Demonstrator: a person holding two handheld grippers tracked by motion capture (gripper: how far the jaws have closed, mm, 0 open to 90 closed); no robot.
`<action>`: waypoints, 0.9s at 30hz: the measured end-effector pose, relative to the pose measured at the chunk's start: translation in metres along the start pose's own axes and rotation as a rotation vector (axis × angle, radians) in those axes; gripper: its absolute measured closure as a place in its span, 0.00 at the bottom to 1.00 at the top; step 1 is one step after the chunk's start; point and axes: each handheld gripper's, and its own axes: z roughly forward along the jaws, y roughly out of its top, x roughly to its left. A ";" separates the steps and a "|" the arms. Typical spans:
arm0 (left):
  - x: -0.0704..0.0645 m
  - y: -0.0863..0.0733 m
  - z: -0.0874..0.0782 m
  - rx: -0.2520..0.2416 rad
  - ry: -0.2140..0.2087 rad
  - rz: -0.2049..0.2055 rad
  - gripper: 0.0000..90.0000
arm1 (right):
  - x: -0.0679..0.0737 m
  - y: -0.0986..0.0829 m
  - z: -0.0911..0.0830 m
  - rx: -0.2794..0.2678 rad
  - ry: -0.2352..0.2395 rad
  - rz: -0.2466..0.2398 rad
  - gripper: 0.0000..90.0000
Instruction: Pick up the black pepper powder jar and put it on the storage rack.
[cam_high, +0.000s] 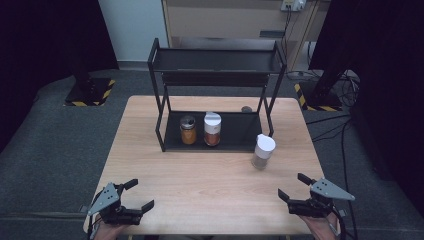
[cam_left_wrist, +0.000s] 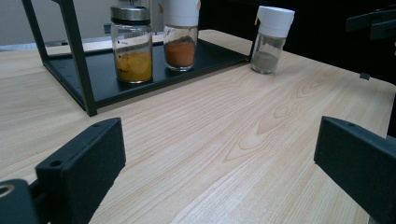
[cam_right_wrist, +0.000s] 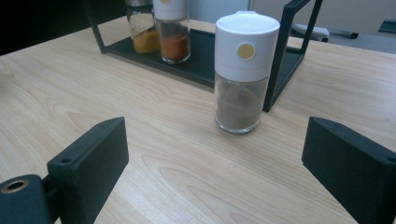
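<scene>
Pale wooden bench carries a white-capped glass jar of grey powder beside a black metal rack; left tongs and right tongs gape wide, empty.

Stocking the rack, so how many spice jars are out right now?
3: a yellow-spice jar and an orange-spice jar on the rack's bottom shelf, a grey-spice jar on the table right of it.

A rack stood at twelve o'clock on the table. On its lower shelf two jars sat side by side, one at nine o'clock of the other. A third jar stood on the table at the rack's four o'clock, just beside its corner post
</scene>
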 end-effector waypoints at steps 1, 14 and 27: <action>0.000 0.000 0.000 0.000 0.000 -0.001 0.01 | 0.001 0.000 -0.001 -0.004 -0.002 0.005 0.08; 0.000 0.001 0.001 0.003 -0.003 0.002 0.01 | 0.008 0.022 -0.011 0.004 -0.031 0.005 0.07; 0.000 0.001 0.001 0.004 -0.006 0.002 0.01 | 0.007 0.055 -0.005 0.033 -0.050 -0.014 0.05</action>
